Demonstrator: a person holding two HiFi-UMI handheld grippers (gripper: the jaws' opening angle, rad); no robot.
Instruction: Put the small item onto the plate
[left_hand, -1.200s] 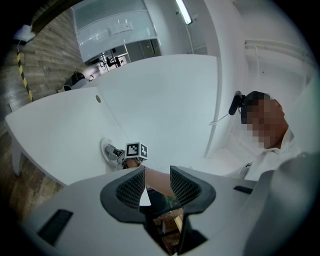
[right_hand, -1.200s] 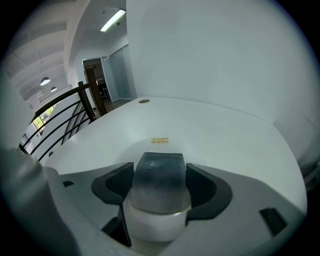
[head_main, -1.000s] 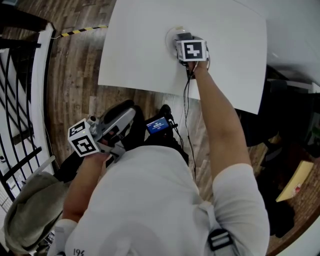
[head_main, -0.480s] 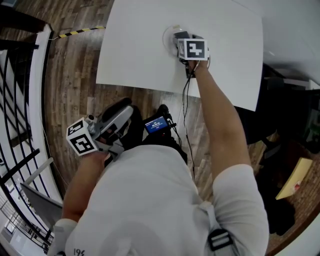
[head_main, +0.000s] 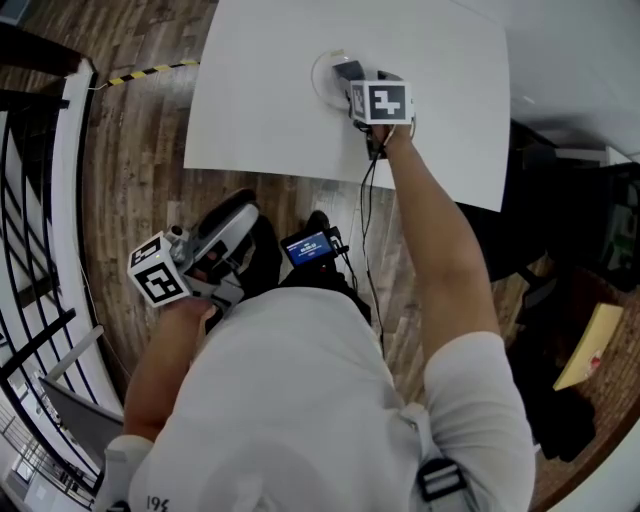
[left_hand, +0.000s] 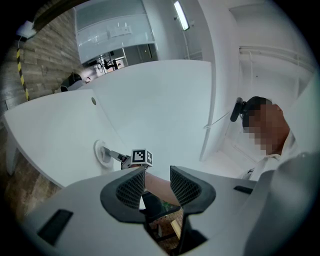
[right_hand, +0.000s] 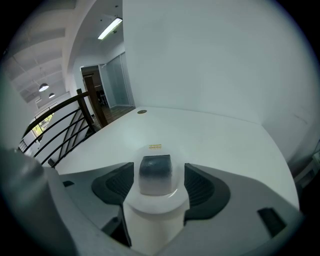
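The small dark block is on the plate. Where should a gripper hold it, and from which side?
Probably by the two upright side faces of the small block, coming in along the right gripper's line, jaws straddling it. Those faces look flat and parallel, and they stand above the plate.

Right arm (head_main: 432, 235): stretched straight forward, elbow nearly locked, forearm bare, short sleeve at the shoulder.
Right gripper (head_main: 345, 72): at the far end of the reach, pointing away from the body, marker cube uppermost.
Right gripper jaws: apart, both pads (right_hand: 117, 184) in sight, neither pressed on anything.
Left arm (head_main: 165, 365): bent at the elbow, drawn in close to the torso.
Left hand (head_main: 192, 314): closed on the gripper handle, low at the person's left side.
Left gripper (head_main: 228, 222): pointing forward.
Left gripper jaws: apart, nothing between them.
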